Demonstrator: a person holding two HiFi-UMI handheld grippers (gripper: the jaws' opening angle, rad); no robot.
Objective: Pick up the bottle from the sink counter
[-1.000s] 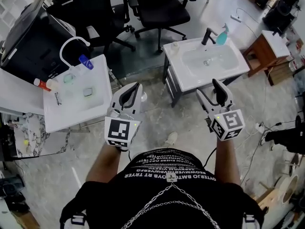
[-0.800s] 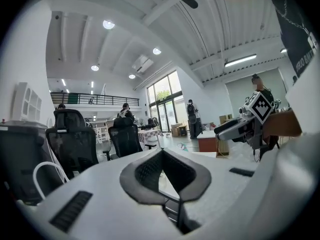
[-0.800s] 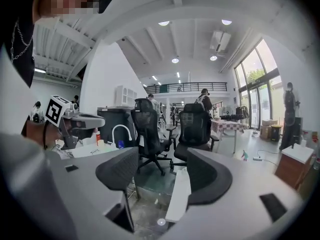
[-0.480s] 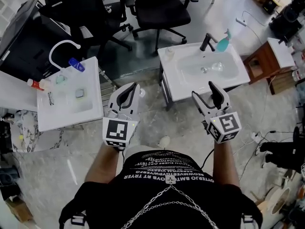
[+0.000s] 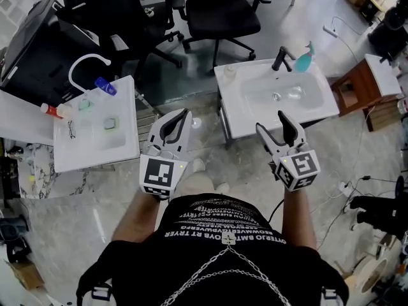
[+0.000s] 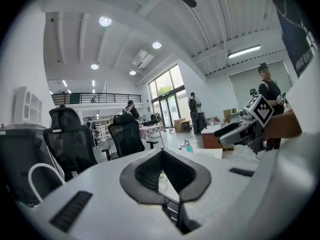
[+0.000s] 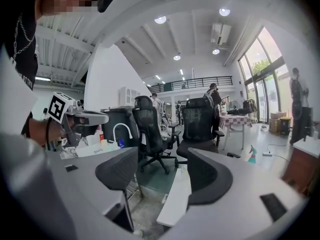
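Note:
A teal spray bottle [image 5: 305, 58] stands by the black tap [image 5: 280, 57] on the white sink counter [image 5: 237, 123] at the right; it also shows in the right gripper view [image 7: 251, 154]. A small pale bottle [image 5: 229, 71] sits at that counter's back left corner. A second white sink counter [image 5: 127, 146] at the left carries a blue bottle [image 5: 105, 85] and a red-capped bottle [image 5: 53, 111]. My left gripper [image 5: 183, 115] hangs shut and empty between the two counters. My right gripper [image 5: 271, 121] is open and empty just short of the right counter's front edge.
Black office chairs [image 5: 217, 11] stand behind both sinks. A curved white tap [image 5: 88, 62] rises over the left counter. A wooden side table [image 5: 363, 88] sits right of the right sink. Cables lie on the marble floor [image 5: 357, 183] at the right.
The head view has shifted a little, so both sinks sit slightly lower in it. Both grippers keep the same pose in front of the person.

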